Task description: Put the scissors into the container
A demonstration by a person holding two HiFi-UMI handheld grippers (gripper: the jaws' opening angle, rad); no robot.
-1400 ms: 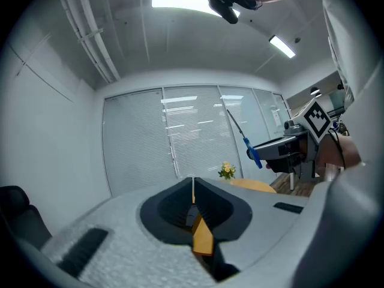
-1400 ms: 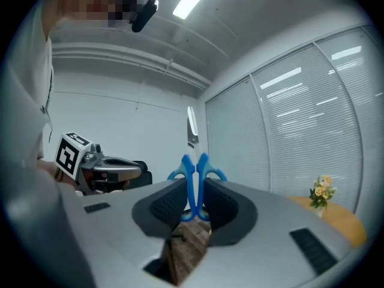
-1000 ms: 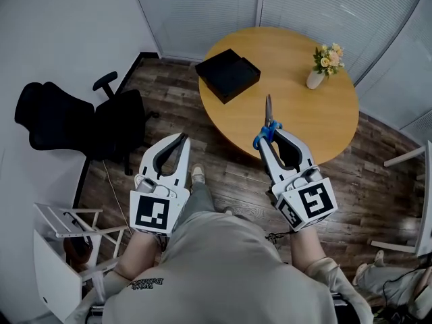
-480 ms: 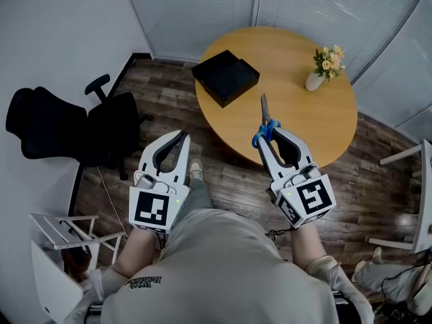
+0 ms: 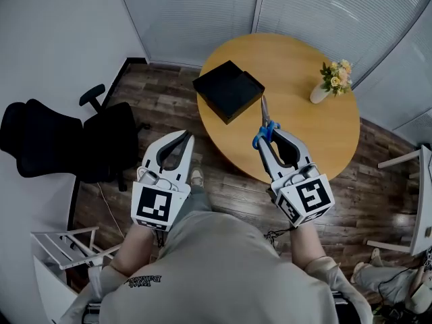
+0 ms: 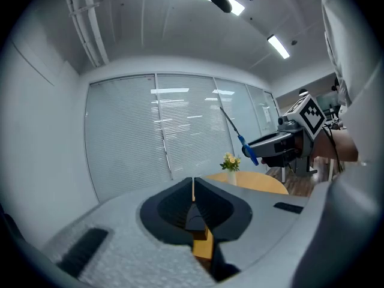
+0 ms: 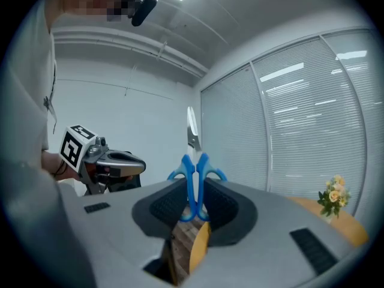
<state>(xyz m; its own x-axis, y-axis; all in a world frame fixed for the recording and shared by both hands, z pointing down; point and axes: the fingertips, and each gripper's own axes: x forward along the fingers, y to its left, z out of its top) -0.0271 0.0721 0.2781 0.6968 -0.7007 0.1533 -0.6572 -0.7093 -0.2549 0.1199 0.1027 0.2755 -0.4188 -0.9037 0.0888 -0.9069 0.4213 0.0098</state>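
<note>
My right gripper (image 5: 268, 131) is shut on the blue handles of the scissors (image 5: 265, 119), whose steel blades point away from me over the round wooden table (image 5: 317, 123). In the right gripper view the scissors (image 7: 194, 176) stand upright between the jaws. The container, a black square box (image 5: 229, 90), lies on the table's near left part, just left of the blade tips. My left gripper (image 5: 183, 138) hangs left of the table over the floor, shut with nothing in it; in its own view the left gripper (image 6: 193, 185) shows its jaws together.
A white vase of flowers (image 5: 333, 79) stands on the table's right side. A black office chair (image 5: 67, 139) is at the left, over dark wood floor. White frames (image 5: 64, 243) stand at lower left. Blinds and glass walls run behind the table.
The view has shifted slightly: table and box sit a little lower in frame and the chair further left. Both grippers keep their pose, the right still holding the scissors.
</note>
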